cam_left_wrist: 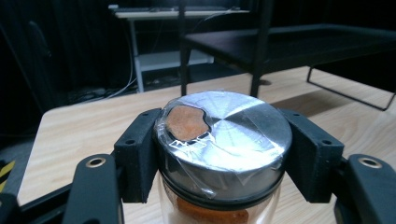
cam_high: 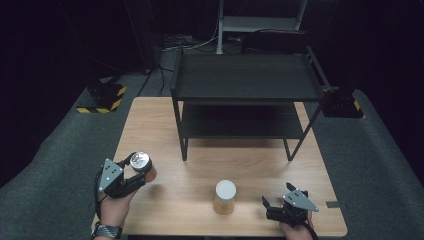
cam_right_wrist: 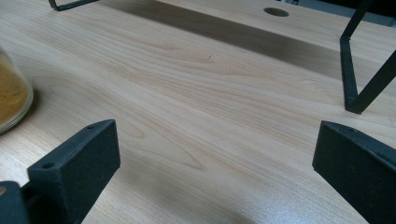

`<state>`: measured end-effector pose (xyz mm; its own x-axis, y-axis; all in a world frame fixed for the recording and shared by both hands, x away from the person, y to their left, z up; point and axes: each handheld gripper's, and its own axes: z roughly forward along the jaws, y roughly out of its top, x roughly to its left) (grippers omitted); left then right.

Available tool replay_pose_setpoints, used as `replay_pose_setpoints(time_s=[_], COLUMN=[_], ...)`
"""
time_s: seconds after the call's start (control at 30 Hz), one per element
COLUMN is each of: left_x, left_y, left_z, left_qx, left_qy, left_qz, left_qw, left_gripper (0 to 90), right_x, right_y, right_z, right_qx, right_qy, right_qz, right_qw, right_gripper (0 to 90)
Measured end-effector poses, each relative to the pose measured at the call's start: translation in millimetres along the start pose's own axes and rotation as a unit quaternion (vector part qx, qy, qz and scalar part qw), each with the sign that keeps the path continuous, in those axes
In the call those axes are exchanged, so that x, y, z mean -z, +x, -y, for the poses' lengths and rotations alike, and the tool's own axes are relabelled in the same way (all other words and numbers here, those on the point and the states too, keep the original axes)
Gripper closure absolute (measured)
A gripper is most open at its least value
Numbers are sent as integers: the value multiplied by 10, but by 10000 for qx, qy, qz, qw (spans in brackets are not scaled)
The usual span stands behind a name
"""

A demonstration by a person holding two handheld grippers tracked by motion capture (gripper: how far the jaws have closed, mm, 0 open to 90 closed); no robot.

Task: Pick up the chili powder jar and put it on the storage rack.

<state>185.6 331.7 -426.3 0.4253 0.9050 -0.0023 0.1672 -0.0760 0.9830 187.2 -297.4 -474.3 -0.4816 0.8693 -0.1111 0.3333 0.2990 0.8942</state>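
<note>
Dark curtains and grey carpet surround a pale wooden table, at whose far half stands a black two-tier metal rack. At the near left, the left gripper has its black jaws clamped on either side of a clear glass jar with a brushed silver lid and orange contents; in the left gripper view the jaw pads press against the lid's rim, and clear tape crosses the lid top. From above, the jar appears raised just off the tabletop. A second glass jar with a white lid stands upright near the front edge, between the hands. To its right the right gripper rests low over the wood, jaws spread wide with nothing between them.
</note>
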Motion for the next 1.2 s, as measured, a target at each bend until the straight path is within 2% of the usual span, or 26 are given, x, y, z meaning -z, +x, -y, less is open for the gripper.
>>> replay_pose_setpoints(time_s=[0.1, 0.17, 0.53, 1.2], left_x=[31, 55, 56, -42], left_y=[-41, -66, -120, -275], left_z=[-63, -115, -331, -780], left_qx=[-52, -17, -32, -230], left_qy=[-94, -222, -383, -602], left_qz=[89, 204, 426, 739], left_qw=[9999, 9995, 9984, 9952], left_gripper=[349, 349, 349, 349], right_x=[0, 0, 1, -25], right_y=[0, -1, -5, 5], right_z=[1, -1, 1, -111], right_qx=[-4, -17, -24, 71], right_qy=[-3, 3, -4, 392], right_qz=[2, 4, -3, 48], right_qw=[10000, 10000, 10000, 9992], right_gripper=[0, 0, 0, 12])
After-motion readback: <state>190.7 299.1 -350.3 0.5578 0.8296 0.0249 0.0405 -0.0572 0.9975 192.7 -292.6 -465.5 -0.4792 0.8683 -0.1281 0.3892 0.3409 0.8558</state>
